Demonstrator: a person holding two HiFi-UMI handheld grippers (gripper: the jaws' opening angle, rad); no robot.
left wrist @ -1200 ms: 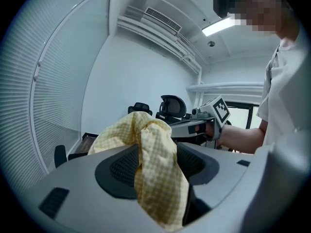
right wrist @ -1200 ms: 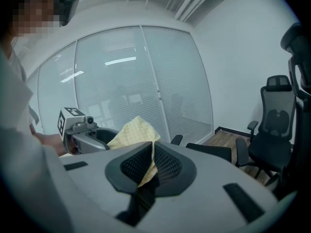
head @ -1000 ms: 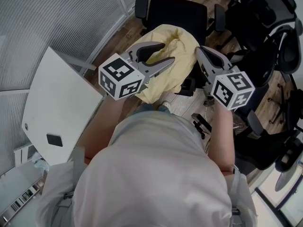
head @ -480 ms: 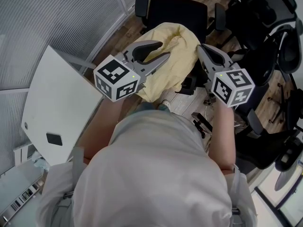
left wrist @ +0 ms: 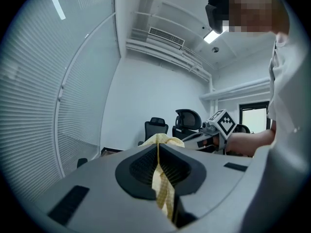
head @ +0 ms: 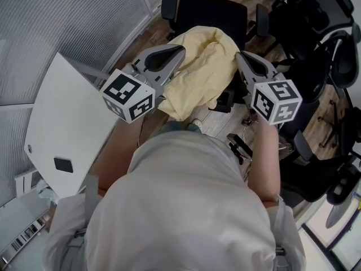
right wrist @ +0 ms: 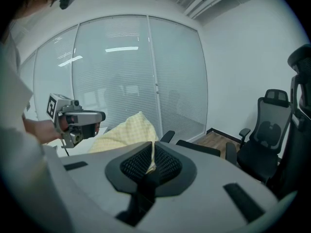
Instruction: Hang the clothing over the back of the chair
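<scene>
L gripper (head: 178, 49) just clamped yellow garment (head: 198, 79), R gripper (head: 240, 57) too; held edge runs L-R.

Soft, even indoor light fills every view, with only faint shadows. A ceiling lamp (left wrist: 212, 36) glares high above and to the right of the left gripper (left wrist: 158, 149). Ahead of the right gripper (right wrist: 151, 147), the glass wall (right wrist: 121, 81) mirrors pale light strips. Both gripper views bow strongly and blacken at the corners. The yellow clothing (head: 203, 66) looks sharp.
</scene>
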